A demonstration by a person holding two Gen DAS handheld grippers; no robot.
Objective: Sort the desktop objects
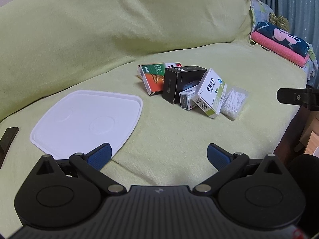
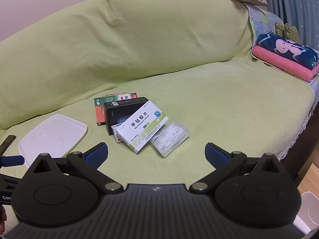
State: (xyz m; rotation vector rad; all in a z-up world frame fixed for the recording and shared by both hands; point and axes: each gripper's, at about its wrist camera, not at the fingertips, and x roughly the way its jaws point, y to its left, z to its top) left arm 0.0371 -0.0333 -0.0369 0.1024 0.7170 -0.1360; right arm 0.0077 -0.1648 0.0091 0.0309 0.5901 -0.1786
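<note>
Both my left gripper (image 1: 158,156) and right gripper (image 2: 156,155) hang released and empty above the sofa seat (image 2: 219,109). The boxes cluster mid-seat; the white-green tablet box (image 2: 142,127) leans on the clear floss-pick case (image 2: 169,138). The white tray (image 1: 85,119) lies toward the seat's left. Recommended: take the topmost box first, across its narrow sides, to avoid toppling the pile.

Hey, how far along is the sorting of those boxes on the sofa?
Nothing looks sorted yet. The white tray is empty, and the boxes still lie piled together beside the clear pack of floss picks. Nothing is in hand: the left gripper and the right gripper are both open and short of the pile. Every item remains to be moved.
</note>
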